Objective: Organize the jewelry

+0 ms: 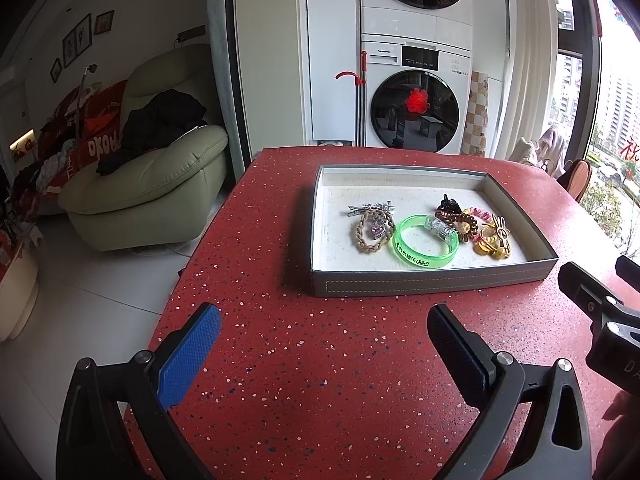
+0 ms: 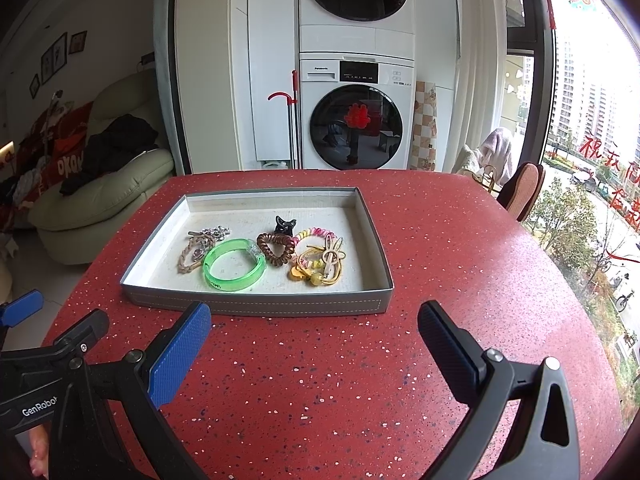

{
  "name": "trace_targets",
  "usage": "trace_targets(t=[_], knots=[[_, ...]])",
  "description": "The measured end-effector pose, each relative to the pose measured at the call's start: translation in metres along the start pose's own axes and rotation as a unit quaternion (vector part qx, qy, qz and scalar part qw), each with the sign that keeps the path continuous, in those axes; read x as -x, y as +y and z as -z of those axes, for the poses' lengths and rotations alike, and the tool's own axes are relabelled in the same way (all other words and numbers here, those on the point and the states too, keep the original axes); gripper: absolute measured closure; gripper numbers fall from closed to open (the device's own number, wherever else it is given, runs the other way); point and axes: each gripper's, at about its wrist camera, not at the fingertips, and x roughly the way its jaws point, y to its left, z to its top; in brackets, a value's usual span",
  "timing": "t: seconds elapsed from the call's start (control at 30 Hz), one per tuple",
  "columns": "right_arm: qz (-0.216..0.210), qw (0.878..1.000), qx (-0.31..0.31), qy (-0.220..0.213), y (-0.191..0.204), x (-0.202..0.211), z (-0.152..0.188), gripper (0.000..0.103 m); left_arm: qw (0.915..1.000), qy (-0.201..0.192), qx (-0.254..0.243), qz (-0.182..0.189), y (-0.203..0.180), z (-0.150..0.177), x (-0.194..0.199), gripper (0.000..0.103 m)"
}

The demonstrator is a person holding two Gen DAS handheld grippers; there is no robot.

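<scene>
A grey tray [image 1: 424, 282] [image 2: 256, 303] with a white lining sits on the red speckled table [image 1: 320, 380] [image 2: 320, 380]. It holds a green bangle [image 1: 425, 247] [image 2: 234, 265], a braided rope bracelet with a silver clip [image 1: 370, 228] [image 2: 192, 254], a brown coil hair tie [image 1: 456, 220] [image 2: 276, 250], a black claw clip [image 1: 449, 203] [image 2: 285, 226], a pink-yellow coil tie [image 2: 314, 235] and gold pieces [image 1: 496, 240] [image 2: 322, 268]. My left gripper [image 1: 324, 336] is open and empty, short of the tray. My right gripper [image 2: 314, 334] is open and empty in front of the tray.
A pale green armchair [image 1: 152, 184] piled with dark clothes stands left of the table. Stacked washing machines [image 1: 416, 92] stand behind it. A window [image 2: 592, 160] is on the right. The table's left edge [image 1: 188, 264] drops to a white floor.
</scene>
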Motion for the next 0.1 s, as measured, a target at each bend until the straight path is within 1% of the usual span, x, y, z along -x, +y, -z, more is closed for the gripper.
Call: trace_targets(t=[0.1], knots=[[0.0,1.0,0.0,0.001,0.0018,-0.0001,-0.0001,0.0,1.0,-0.002,-0.004,0.004,-0.0013,0.0009,-0.0002,0.0]])
